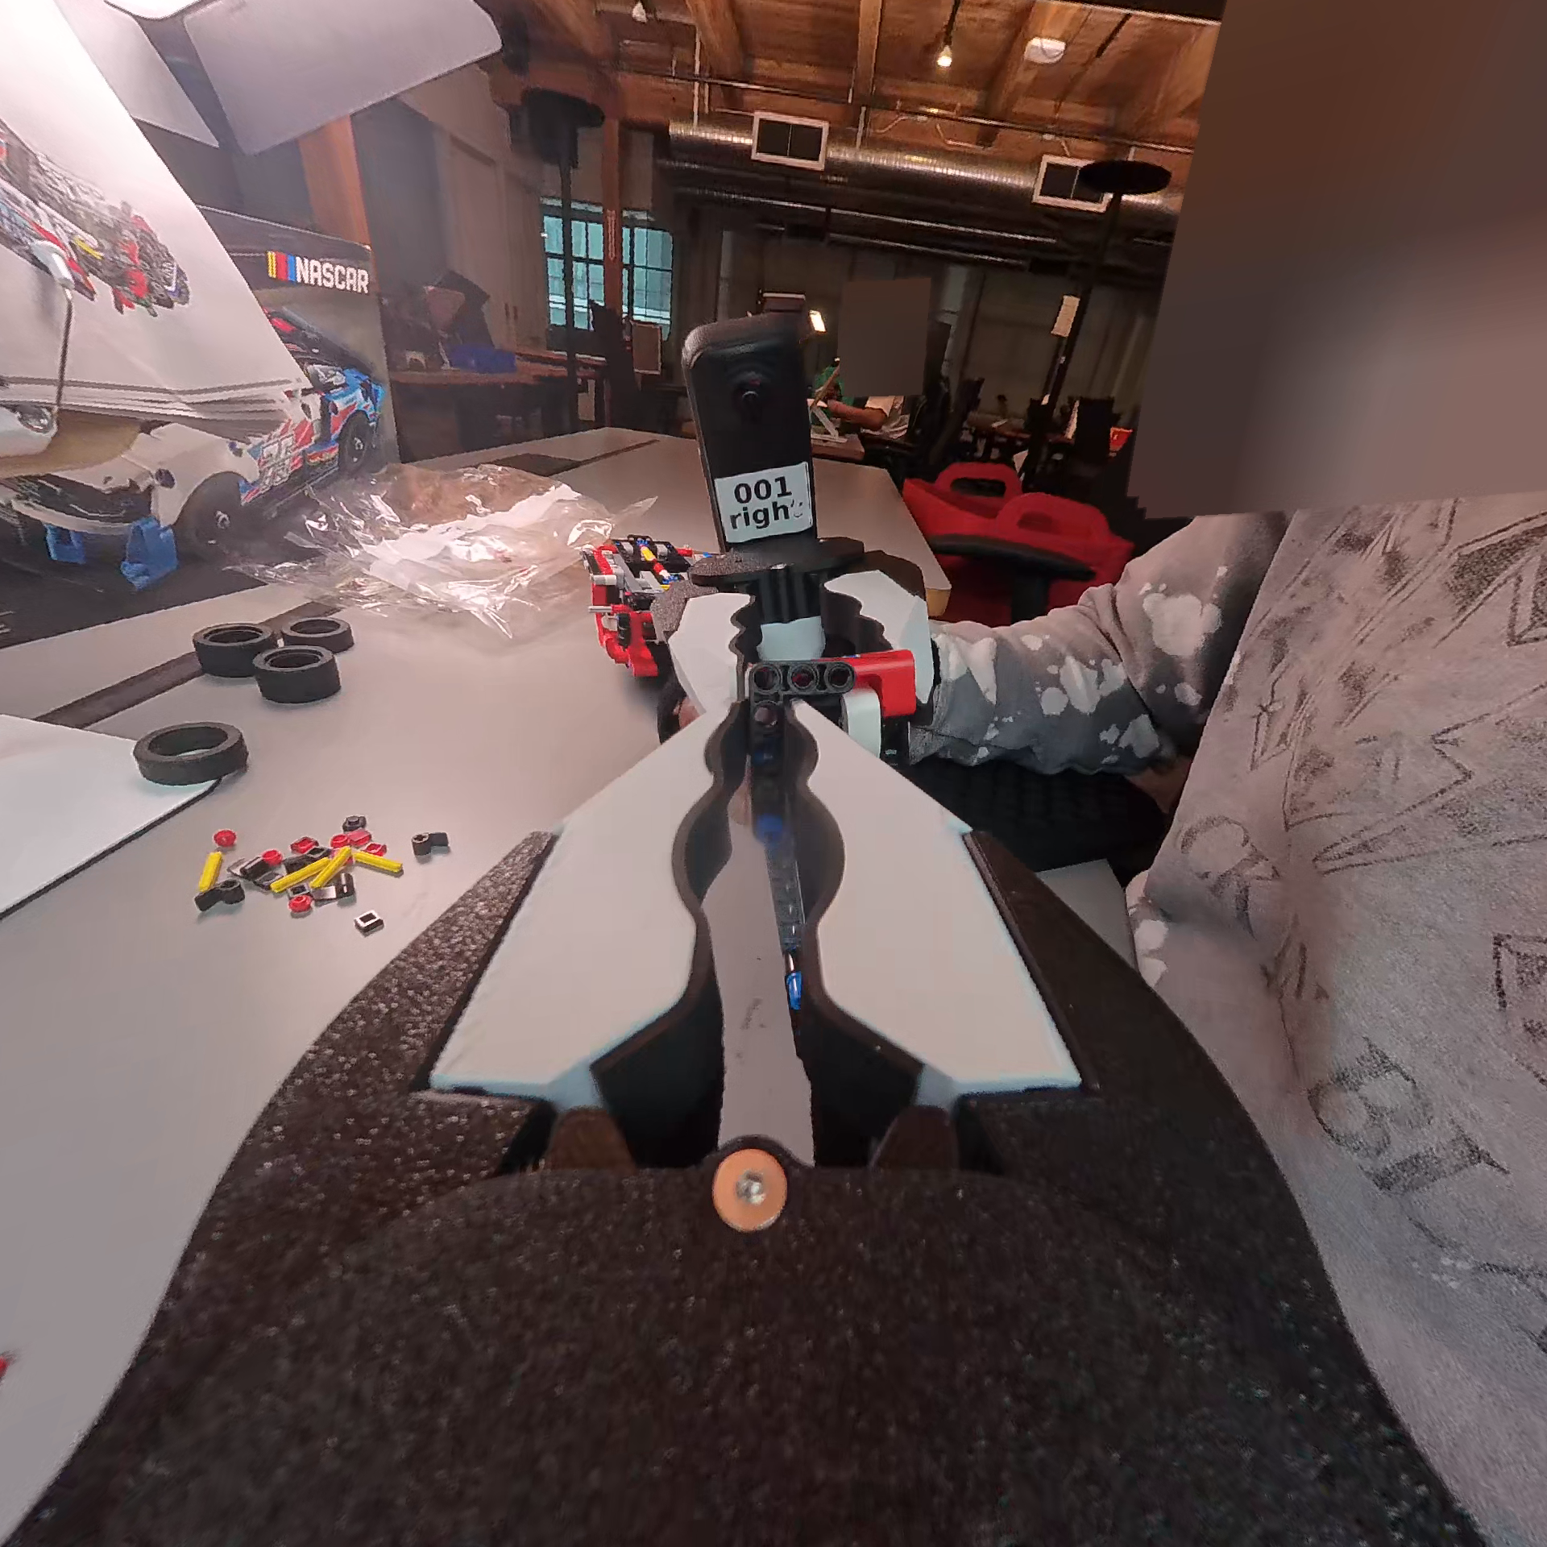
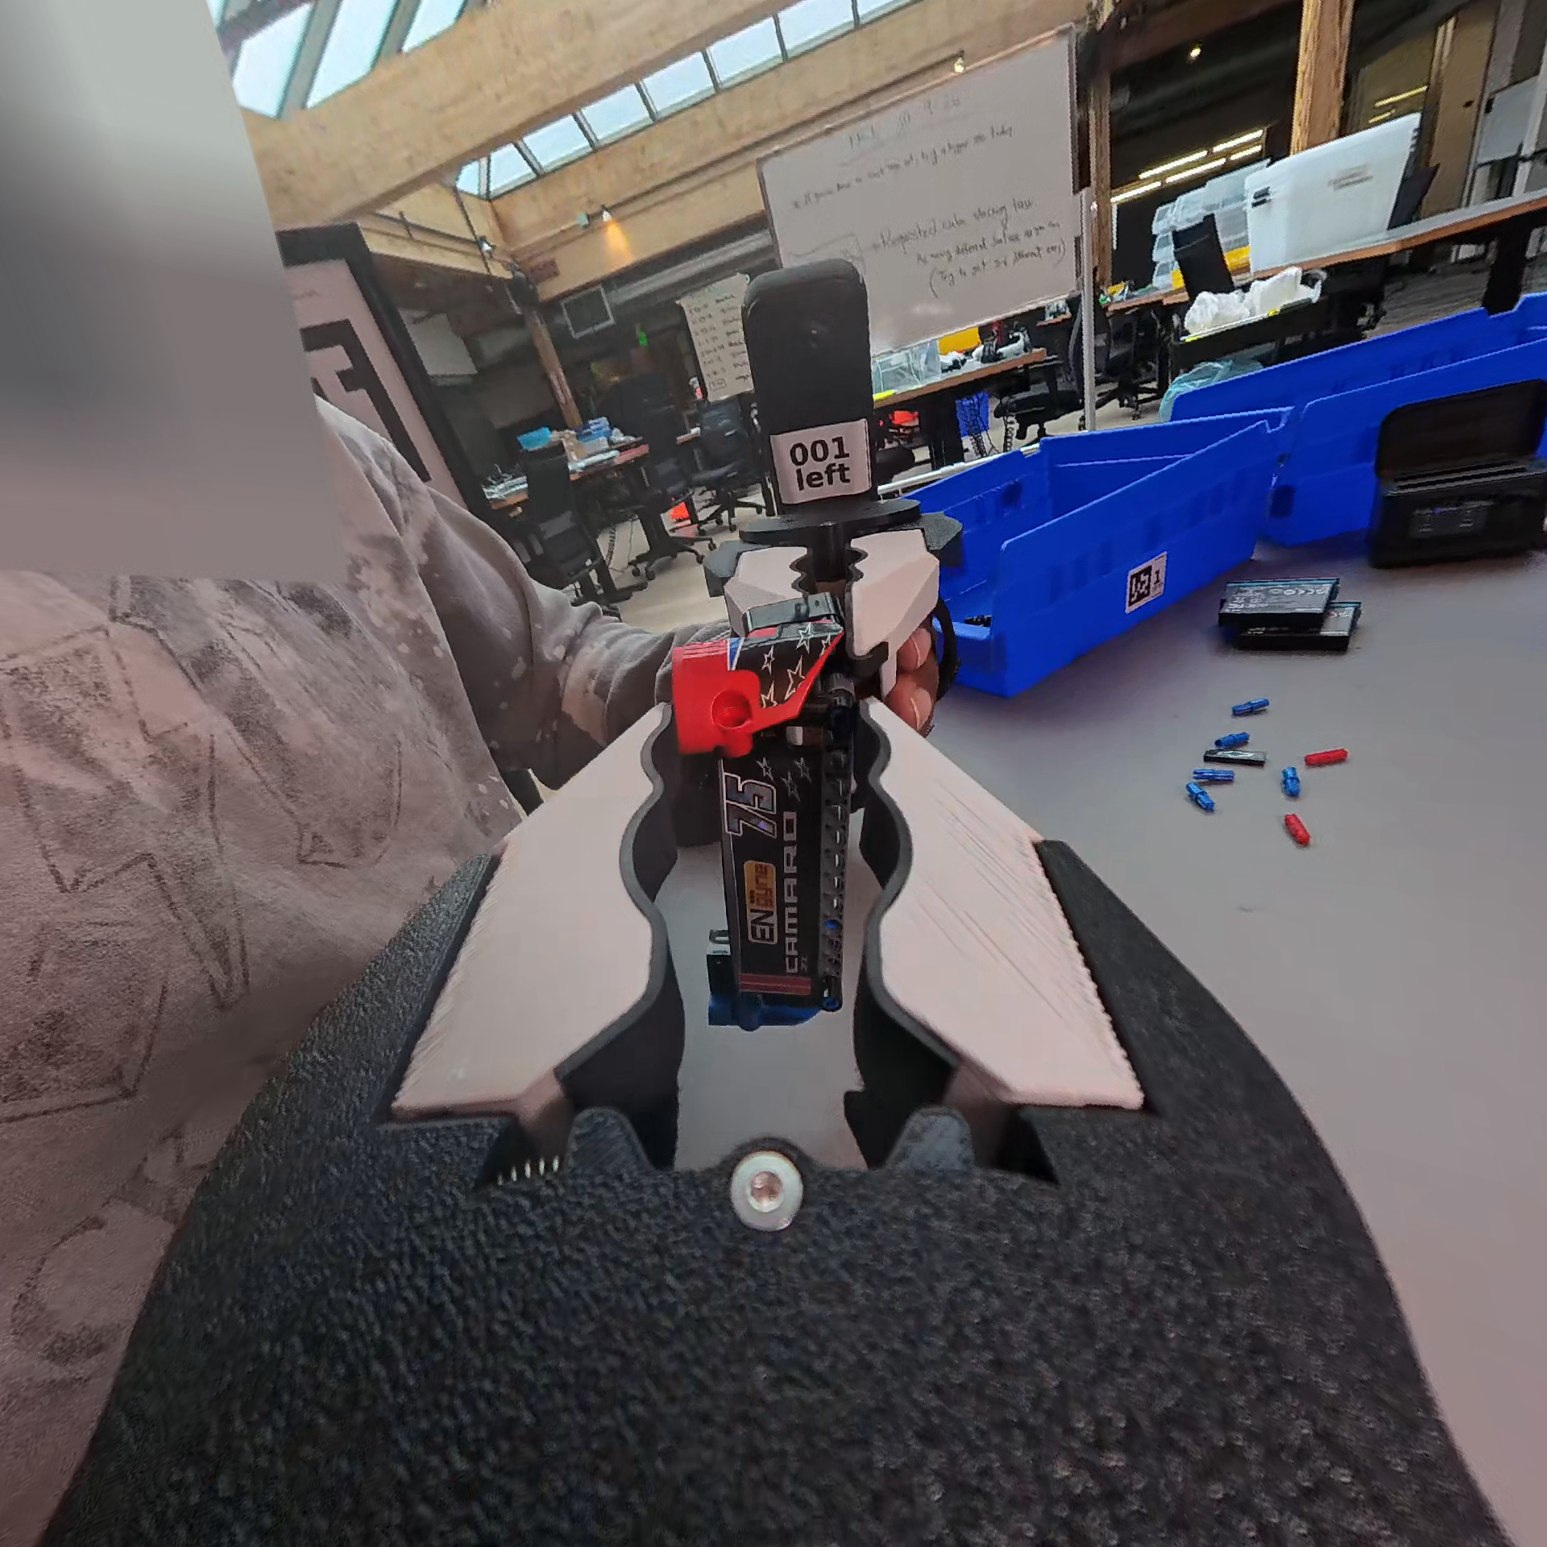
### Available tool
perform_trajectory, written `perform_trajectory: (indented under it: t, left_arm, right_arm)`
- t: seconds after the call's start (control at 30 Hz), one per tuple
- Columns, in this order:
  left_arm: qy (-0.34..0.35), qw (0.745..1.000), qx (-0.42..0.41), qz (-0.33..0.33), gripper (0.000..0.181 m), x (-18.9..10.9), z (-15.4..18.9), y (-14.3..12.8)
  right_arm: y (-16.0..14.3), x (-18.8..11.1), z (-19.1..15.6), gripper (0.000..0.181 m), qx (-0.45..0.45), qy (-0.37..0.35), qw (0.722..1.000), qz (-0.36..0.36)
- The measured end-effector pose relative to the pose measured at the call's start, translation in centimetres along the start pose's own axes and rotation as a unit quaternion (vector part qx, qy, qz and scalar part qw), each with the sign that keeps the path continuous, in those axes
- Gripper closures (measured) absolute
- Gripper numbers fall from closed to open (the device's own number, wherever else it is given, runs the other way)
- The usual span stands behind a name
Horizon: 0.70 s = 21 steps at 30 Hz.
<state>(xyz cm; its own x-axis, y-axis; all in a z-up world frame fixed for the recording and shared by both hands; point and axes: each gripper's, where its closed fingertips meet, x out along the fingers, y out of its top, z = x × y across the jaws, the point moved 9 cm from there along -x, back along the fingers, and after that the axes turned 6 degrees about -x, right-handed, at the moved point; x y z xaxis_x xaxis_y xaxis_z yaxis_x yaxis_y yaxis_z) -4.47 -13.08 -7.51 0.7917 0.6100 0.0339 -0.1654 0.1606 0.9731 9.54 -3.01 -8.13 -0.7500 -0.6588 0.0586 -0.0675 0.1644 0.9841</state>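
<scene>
Both grippers face each other over the grey table (image 1: pixel 469 753) and grip one toy-brick assembly: a long black stickered panel (image 2: pixel 770 871) with a red end piece (image 2: pixel 720 703) and blue pins. In the left wrist view it shows edge on as a thin black beam (image 1: pixel 774 837). My left gripper (image 1: pixel 766 711) is shut on it. My right gripper (image 2: pixel 766 737) is shut on the same panel from the opposite end. The right gripper (image 1: pixel 783 645) shows farther off in the left wrist view, the left gripper (image 2: pixel 824 603) in the right wrist view.
Several black tyres (image 1: pixel 268 657), a pile of small yellow, red and black pieces (image 1: pixel 310 871), a clear bag (image 1: pixel 452 536) and a partly built red model (image 1: pixel 628 586) lie left. Blue bins (image 2: pixel 1113 519) and loose blue and red pins (image 2: pixel 1256 778) lie right. The grippers are tip to tip, or close to it.
</scene>
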Motion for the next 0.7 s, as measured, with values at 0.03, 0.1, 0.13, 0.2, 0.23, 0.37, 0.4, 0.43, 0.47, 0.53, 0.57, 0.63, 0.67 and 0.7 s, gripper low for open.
perform_trajectory:
  t: [0.03,0.1,0.13,0.2,0.23,0.37,0.4,0.43,0.47,0.53,0.57,0.63,0.67,0.7]
  left_arm:
    - [0.001,1.000,0.000,0.003,0.175,0.0,0.0,0.0]
    - [0.000,1.000,0.002,0.005,0.176,0.0,-0.1,0.1]
    - [0.000,1.000,0.002,0.007,0.176,0.0,-0.1,0.2]
    - [0.006,1.000,0.010,-0.002,0.176,-0.1,0.0,0.3]
    - [0.015,0.999,0.026,-0.025,0.176,0.0,0.0,0.2]
    - [0.079,0.987,0.103,-0.094,0.161,-0.9,0.0,-0.1]
    - [0.092,0.982,0.127,-0.103,0.156,-1.0,0.2,0.0]
    - [0.098,0.977,0.155,-0.111,0.152,-1.1,0.4,0.0]
    - [0.098,0.972,0.182,-0.114,0.152,-1.1,0.9,0.1]
    - [0.089,0.962,0.228,-0.125,0.155,-1.0,1.8,0.1]
    - [0.086,0.956,0.244,-0.135,0.158,-0.9,2.2,0.0]
    - [0.090,0.943,0.275,-0.162,0.162,-0.7,2.4,-0.4]
    - [0.094,0.936,0.288,-0.179,0.164,-0.5,2.5,-0.7]
    - [0.093,0.930,0.297,-0.193,0.166,-0.5,2.5,-1.0]
  right_arm:
    - [0.0,-0.1,0.1,0.140,0.003,0.000,1.000,0.003]
    - [0.1,0.0,0.1,0.140,0.001,-0.003,1.000,0.006]
    - [0.1,0.0,0.1,0.140,0.001,-0.005,1.000,0.006]
    - [0.2,0.0,0.0,0.140,-0.004,-0.011,1.000,0.002]
    - [0.1,0.0,0.0,0.140,-0.014,-0.023,1.000,-0.015]
    - [-0.3,0.0,0.3,0.140,0.022,-0.029,0.997,-0.061]
    - [-0.4,0.1,0.4,0.140,0.039,-0.023,0.997,-0.068]
    - [-0.6,0.2,0.4,0.140,0.067,-0.013,0.995,-0.076]
    - [-0.9,0.3,0.6,0.140,0.097,-0.012,0.992,-0.077]
    - [-1.4,0.5,0.8,0.140,0.179,0.010,0.981,-0.071]
    - [-1.7,0.6,0.9,0.139,0.215,0.021,0.974,-0.072]
    - [-2.3,0.8,0.9,0.140,0.256,0.047,0.963,-0.069]
    - [-2.5,0.9,0.9,0.140,0.269,0.053,0.959,-0.066]
    - [-2.6,1.0,0.9,0.140,0.277,0.060,0.957,-0.060]
